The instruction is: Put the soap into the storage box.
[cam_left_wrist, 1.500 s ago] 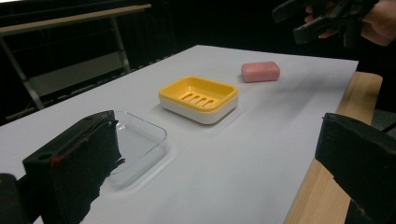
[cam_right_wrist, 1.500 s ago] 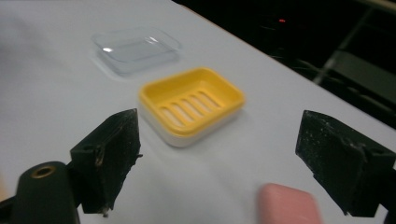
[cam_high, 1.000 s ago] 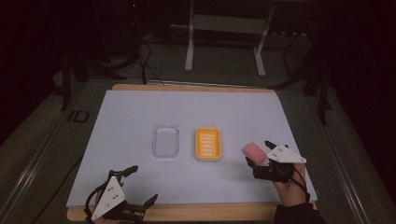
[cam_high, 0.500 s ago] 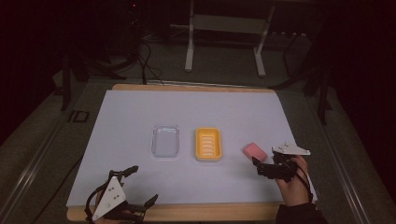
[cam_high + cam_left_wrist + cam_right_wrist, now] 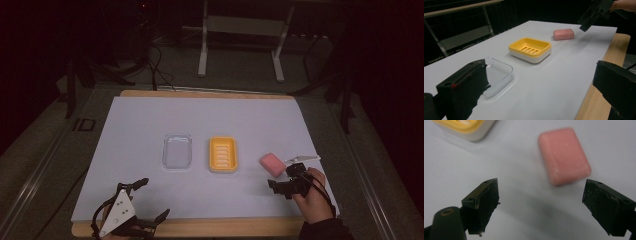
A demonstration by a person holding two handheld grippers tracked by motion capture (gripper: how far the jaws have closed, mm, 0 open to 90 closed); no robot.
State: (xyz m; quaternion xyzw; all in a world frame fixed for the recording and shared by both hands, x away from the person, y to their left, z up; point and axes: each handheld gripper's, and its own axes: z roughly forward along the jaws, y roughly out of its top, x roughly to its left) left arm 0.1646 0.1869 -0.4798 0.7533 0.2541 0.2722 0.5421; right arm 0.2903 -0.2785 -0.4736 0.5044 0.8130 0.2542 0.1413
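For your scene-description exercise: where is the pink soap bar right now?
In the high view, the pink soap bar lies on the white table cover, right of the yellow soap dish, just ahead of the open right gripper.

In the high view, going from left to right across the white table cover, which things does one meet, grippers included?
left gripper → clear plastic tray → yellow soap dish → pink soap bar → right gripper
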